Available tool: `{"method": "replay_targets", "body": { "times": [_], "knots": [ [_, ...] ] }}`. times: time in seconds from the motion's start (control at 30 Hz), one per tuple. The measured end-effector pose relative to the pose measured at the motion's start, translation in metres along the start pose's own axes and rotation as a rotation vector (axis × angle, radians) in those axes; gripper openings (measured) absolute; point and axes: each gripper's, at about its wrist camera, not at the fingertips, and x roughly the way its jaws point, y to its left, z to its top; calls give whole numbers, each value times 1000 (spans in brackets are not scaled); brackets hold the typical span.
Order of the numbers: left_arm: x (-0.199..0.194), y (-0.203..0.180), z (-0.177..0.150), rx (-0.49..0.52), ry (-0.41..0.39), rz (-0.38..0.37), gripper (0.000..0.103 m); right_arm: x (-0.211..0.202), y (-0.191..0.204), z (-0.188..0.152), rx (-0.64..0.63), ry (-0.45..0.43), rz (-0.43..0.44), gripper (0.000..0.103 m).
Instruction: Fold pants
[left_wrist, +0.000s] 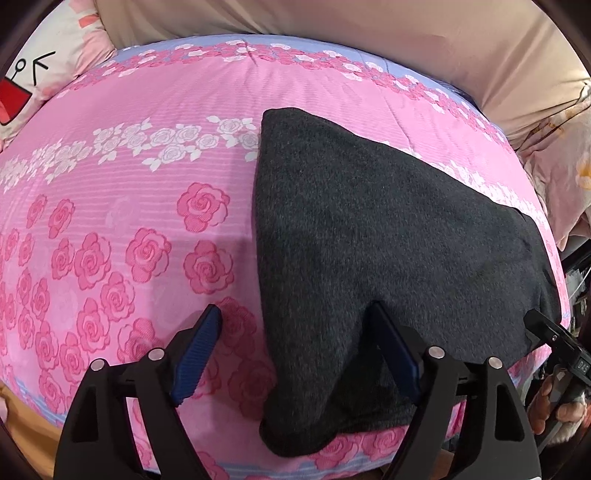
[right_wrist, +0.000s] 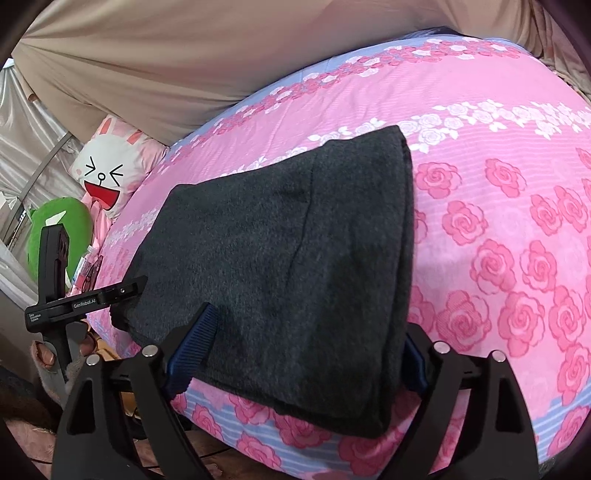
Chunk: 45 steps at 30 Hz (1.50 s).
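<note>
Dark grey pants (left_wrist: 388, 243) lie folded into a compact block on the pink rose-print bedspread (left_wrist: 129, 192); they also show in the right wrist view (right_wrist: 288, 266). My left gripper (left_wrist: 295, 332) is open at the near left corner of the pants, its left finger over bare bedspread and its right finger on the cloth. My right gripper (right_wrist: 306, 343) is open and straddles the near edge of the folded pants, holding nothing. The right gripper's body shows at the far right of the left wrist view (left_wrist: 554, 339), and the left gripper's body shows at the left of the right wrist view (right_wrist: 85, 299).
A cartoon bunny pillow (right_wrist: 110, 166) and a green plush (right_wrist: 59, 225) lie at the head of the bed. A beige sheet (left_wrist: 369, 37) is bunched along the far side. The bed's near edge (right_wrist: 295, 443) lies just under the grippers.
</note>
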Motion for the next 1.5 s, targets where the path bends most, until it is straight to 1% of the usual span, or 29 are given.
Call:
{"method": "replay_targets", "body": {
  "times": [0.13, 0.3, 0.43, 0.53, 0.7, 0.73, 0.77, 0.8, 0.83, 0.87, 0.9, 0.93, 0.97, 1.03, 1.1, 1.23, 1.4, 1.5],
  "knots": [
    [5, -5, 5, 14, -3, 16, 86, 5, 3, 4, -13, 1, 3, 92],
    [12, -13, 13, 30, -7, 31, 91, 11, 2, 13, -3, 1, 18, 92],
    [16, -15, 19, 29, -20, 15, 92, 16, -1, 20, 10, -1, 45, 94],
    [18, -16, 24, 29, -31, -12, 91, 19, -2, 24, 17, -4, 53, 94],
    [23, -27, 30, 53, -36, -48, 90, 22, -3, 29, 36, -7, 70, 94],
    [22, -29, 30, 57, -40, -50, 79, 22, -4, 29, 44, -11, 73, 94],
    [21, -30, 30, 58, -47, -57, 71, 21, -4, 29, 50, -15, 69, 90],
    [18, -29, 29, 50, -51, -56, 56, 19, -6, 28, 55, -22, 43, 82],
    [16, -27, 29, 40, -56, -54, 36, 17, -7, 28, 54, -23, 8, 59],
    [12, -24, 29, 26, -61, -54, 27, 16, -10, 28, 69, -21, 9, 45],
    [7, -19, 28, 2, -67, -82, 22, 12, -18, 26, 120, -25, 49, 40],
    [3, -16, 28, -5, -72, -102, 17, 8, -20, 25, 140, -31, 70, 34],
    [-3, -15, 26, -5, -85, -113, 13, 5, -21, 25, 132, -38, 71, 32],
    [-13, -21, 23, 17, -104, -104, 10, -2, -7, 22, 80, -64, 34, 32],
    [-22, -32, 18, 51, -122, -67, 10, -4, -3, 19, 64, -70, 9, 32],
    [-25, -46, 11, 92, -129, -6, 10, -3, -15, 11, 128, -66, 37, 32],
    [-24, -54, 8, 115, -136, 42, 10, -5, -16, 6, 133, -67, 34, 33],
    [-22, -54, 7, 117, -134, 53, 10, -4, -16, 7, 139, -68, 36, 34]
  ]
}}
